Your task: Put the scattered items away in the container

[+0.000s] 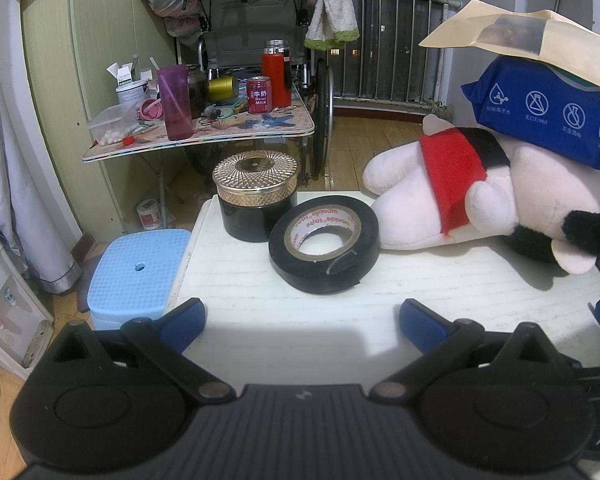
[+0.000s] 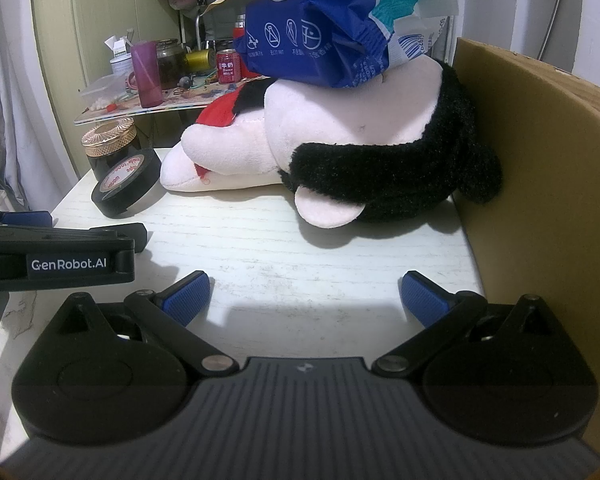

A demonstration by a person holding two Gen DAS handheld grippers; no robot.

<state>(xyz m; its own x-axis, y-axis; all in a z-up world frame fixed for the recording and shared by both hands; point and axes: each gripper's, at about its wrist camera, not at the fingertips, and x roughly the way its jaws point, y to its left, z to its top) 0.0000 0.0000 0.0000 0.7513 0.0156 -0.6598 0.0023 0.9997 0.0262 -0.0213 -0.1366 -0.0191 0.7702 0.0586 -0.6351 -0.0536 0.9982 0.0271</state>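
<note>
- My left gripper (image 1: 300, 320) hangs low over the white, faintly grained counter (image 1: 300, 344), its jaws spread wide with nothing between the ribbed blue pads (image 1: 182, 322).
- My right gripper (image 2: 304, 300) is the same: jaws spread, empty, over the scuffed counter (image 2: 292, 264).
- Straight ahead of my left gripper lies a roll of black tape (image 1: 325, 243), flat-sided with a cardboard core printed in red; it leans on a round black jar (image 1: 256, 196) with a faceted gold lid.
- Right of the tape a plush toy (image 1: 488, 200) lies on its side: soft pale pink pile, black fuzzy patches, a red felt band.
- A glossy blue plastic packet (image 1: 548, 116) rests on the toy, and a tan paper envelope (image 1: 516, 36) sits on top of that.
- Only my right view shows the cardboard box (image 2: 540, 184), a plain brown wall rising at the counter's right edge, touching the toy's black head (image 2: 400, 176). The scattered things are all outside it.
- Only my left view shows the blue dimpled stool (image 1: 136, 272) beside the counter.
</note>
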